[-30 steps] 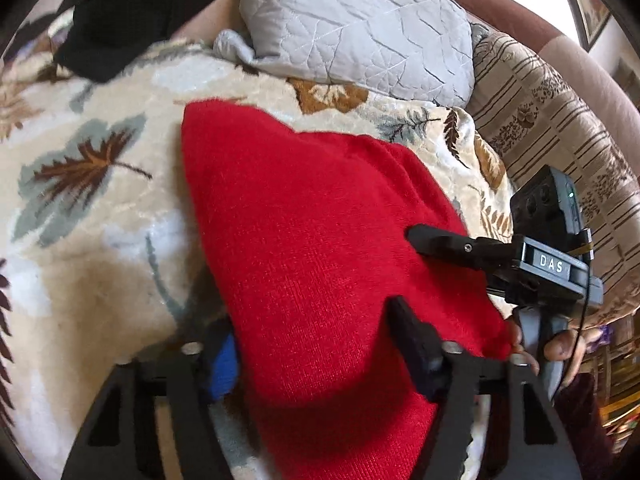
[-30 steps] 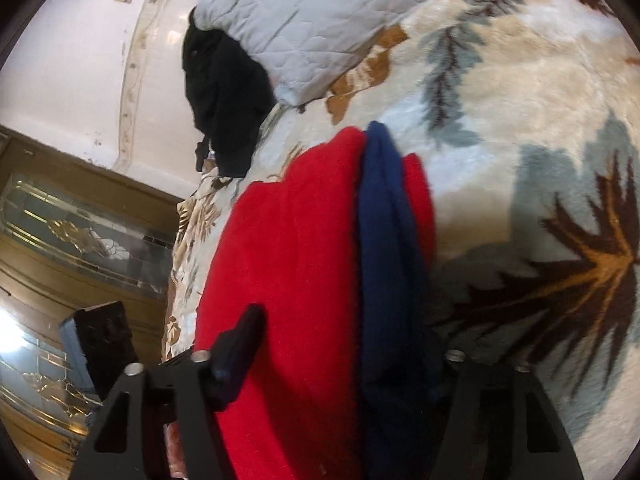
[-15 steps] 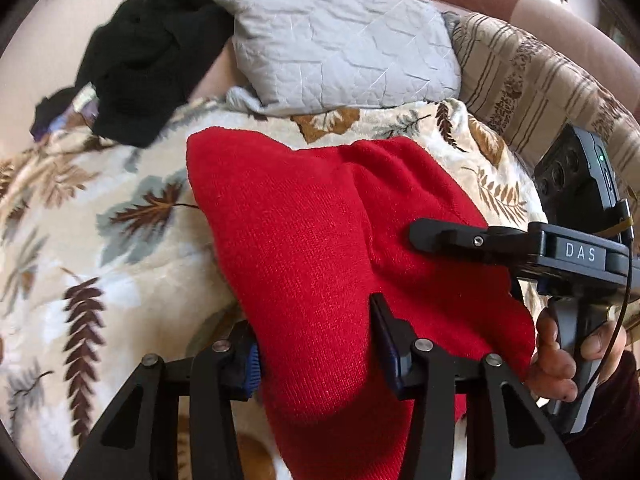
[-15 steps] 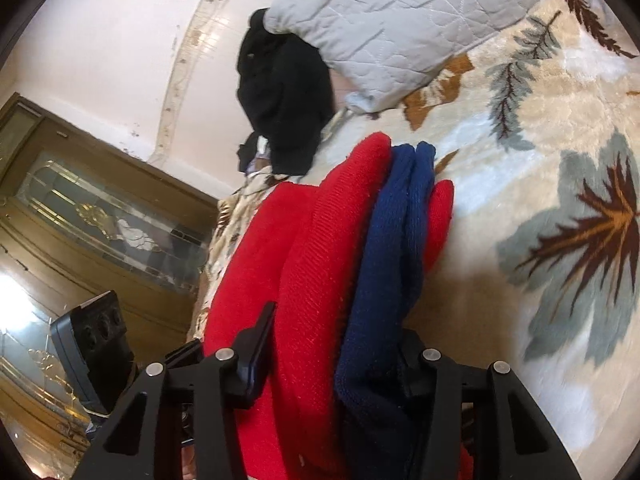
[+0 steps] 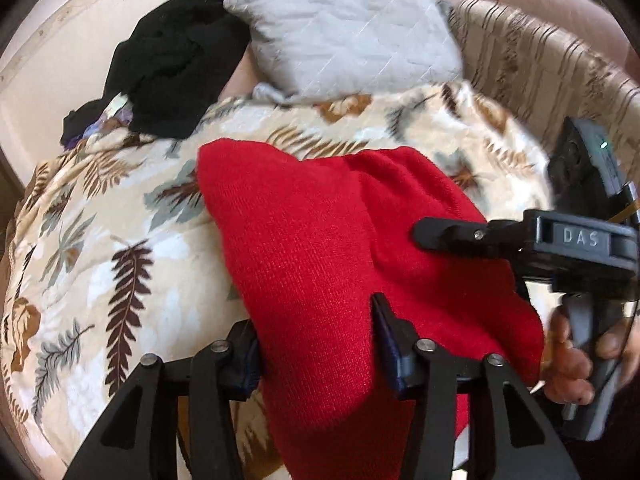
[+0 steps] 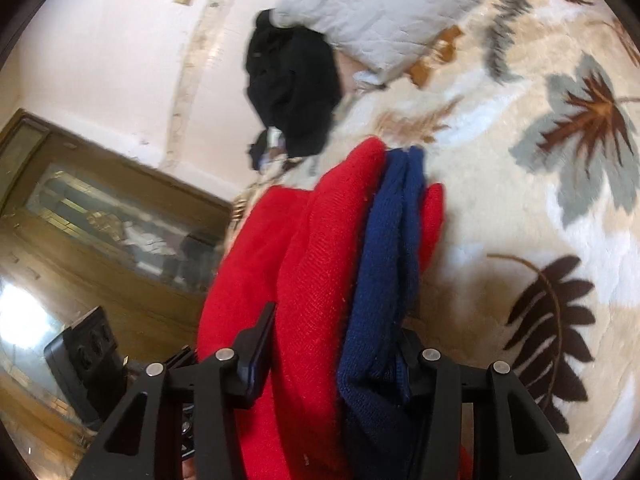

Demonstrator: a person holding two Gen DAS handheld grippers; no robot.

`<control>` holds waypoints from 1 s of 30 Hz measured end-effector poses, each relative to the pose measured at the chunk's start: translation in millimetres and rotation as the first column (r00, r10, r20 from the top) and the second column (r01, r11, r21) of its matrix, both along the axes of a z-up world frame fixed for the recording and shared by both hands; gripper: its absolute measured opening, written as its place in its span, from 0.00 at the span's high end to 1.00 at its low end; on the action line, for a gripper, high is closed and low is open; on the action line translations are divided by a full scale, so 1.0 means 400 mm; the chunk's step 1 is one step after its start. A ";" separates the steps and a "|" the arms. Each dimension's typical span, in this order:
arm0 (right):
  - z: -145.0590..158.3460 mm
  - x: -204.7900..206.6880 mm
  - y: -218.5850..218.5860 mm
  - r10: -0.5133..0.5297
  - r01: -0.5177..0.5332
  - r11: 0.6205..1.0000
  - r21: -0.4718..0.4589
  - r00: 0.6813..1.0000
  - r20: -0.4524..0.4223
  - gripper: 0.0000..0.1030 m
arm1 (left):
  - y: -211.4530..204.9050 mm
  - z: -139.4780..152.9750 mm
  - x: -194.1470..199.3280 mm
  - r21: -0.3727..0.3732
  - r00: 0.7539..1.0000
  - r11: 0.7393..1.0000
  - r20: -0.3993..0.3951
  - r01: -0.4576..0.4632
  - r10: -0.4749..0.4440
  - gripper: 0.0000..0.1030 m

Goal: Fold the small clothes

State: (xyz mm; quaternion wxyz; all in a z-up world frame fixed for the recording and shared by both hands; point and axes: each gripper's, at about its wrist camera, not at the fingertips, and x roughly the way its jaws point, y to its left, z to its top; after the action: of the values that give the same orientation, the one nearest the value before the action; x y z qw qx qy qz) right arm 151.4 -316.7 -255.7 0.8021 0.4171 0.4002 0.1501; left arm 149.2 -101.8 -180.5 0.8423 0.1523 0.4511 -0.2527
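A folded red knit garment (image 5: 320,248) with a navy blue part (image 6: 392,248) is held up over a leaf-patterned blanket (image 5: 100,264). My left gripper (image 5: 316,344) is shut on its near edge, the red cloth bunched between the fingers. My right gripper (image 6: 332,352) is shut on the stacked red and blue layers; it also shows in the left wrist view (image 5: 480,236), clamped on the garment's right side. The far end of the garment still rests on the blanket.
A grey quilted pillow (image 5: 352,40) and a black heap of clothes (image 5: 176,60) lie at the back. A striped sofa cushion (image 5: 552,68) rises on the right. A wooden glass-fronted cabinet (image 6: 100,220) stands to the left.
Both grippers have lifted and pulled back with the garment; more blanket, the pillow and the black clothes have come into view. The grip on the cloth is unchanged.
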 end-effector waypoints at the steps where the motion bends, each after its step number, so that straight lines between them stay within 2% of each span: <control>1: -0.014 0.000 0.000 -0.022 0.021 0.999 -0.027 0.999 -0.044 0.45 | -0.003 -0.026 0.008 0.054 1.000 0.998 -0.003 -0.019 0.019 0.42; 2: -0.022 -0.002 -0.001 -0.059 0.053 0.996 -0.073 0.995 -0.086 0.40 | -0.003 -0.046 0.011 0.096 0.999 0.995 0.002 -0.039 0.039 0.40; 4: -0.010 -0.024 -0.007 -0.084 0.076 0.993 -0.085 0.993 -0.083 0.37 | 0.022 -0.036 0.001 0.079 0.998 0.995 0.034 -0.063 0.061 0.35; 7: 0.056 -0.069 -0.004 -0.126 0.124 0.970 -0.209 0.992 0.001 0.37 | 0.066 0.008 -0.035 0.065 0.984 0.988 0.120 -0.137 0.129 0.34; 8: 0.094 -0.098 0.009 -0.118 0.132 0.951 -0.279 0.991 0.065 0.38 | 0.086 0.019 -0.052 0.058 0.975 0.984 0.157 -0.167 0.157 0.33; 9: 0.116 -0.119 0.024 -0.101 0.130 0.942 -0.308 0.989 0.106 0.38 | 0.106 0.023 -0.064 0.053 0.966 0.979 0.181 -0.197 0.185 0.30; 11: 0.138 -0.146 0.063 -0.053 0.099 0.928 -0.359 0.989 0.138 0.40 | 0.132 0.010 -0.076 0.052 0.955 0.967 0.181 -0.250 0.237 0.29; 12: 0.139 -0.148 0.080 -0.033 0.081 0.921 -0.380 0.991 0.131 0.41 | 0.136 -0.009 -0.076 0.061 0.956 0.965 0.162 -0.257 0.244 0.29; 13: 0.119 -0.143 0.106 0.007 0.032 0.915 -0.403 0.995 0.096 0.46 | 0.132 -0.037 -0.075 0.091 0.960 0.963 0.148 -0.252 0.237 0.28; 15: 0.041 -0.109 0.136 0.037 -0.053 0.901 -0.430 0.998 -0.047 0.49 | 0.122 -0.074 -0.077 0.149 0.956 0.955 0.185 -0.257 0.229 0.28; 16: 0.017 -0.103 0.139 0.035 -0.069 0.899 -0.433 0.996 -0.084 0.48 | 0.120 -0.070 -0.083 0.156 0.953 0.953 0.198 -0.260 0.228 0.28; 19: 0.053 -0.132 0.126 0.009 -0.031 0.910 -0.414 0.998 -0.055 0.50 | 0.124 -0.001 -0.111 0.109 0.952 0.960 0.197 -0.258 0.233 0.28; 21: 0.109 -0.164 0.115 -0.017 0.015 0.907 -0.421 1.000 -0.001 0.50 | 0.126 0.067 -0.148 0.081 0.929 0.954 0.264 -0.290 0.260 0.27; 23: 0.167 -0.198 0.114 -0.035 0.048 0.873 -0.486 0.999 0.036 0.47 | 0.120 0.136 -0.180 0.079 0.904 0.942 0.319 -0.326 0.286 0.23; 26: 0.249 -0.257 0.133 -0.042 0.047 0.797 -0.603 0.999 0.023 0.46 | 0.110 0.220 -0.250 0.059 0.860 0.926 0.398 -0.373 0.320 0.12; 30: 0.342 -0.369 0.176 -0.029 0.064 0.740 -0.669 0.998 0.062 0.38 | 0.113 0.291 -0.353 -0.001 0.831 0.929 0.448 -0.369 0.330 0.11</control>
State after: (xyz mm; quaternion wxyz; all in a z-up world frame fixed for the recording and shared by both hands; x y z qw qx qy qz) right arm 4.0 -246.1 -119.0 0.9112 0.1071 0.3976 -0.0140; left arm 8.1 -56.8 -64.0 0.9468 0.1564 0.2793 -0.0334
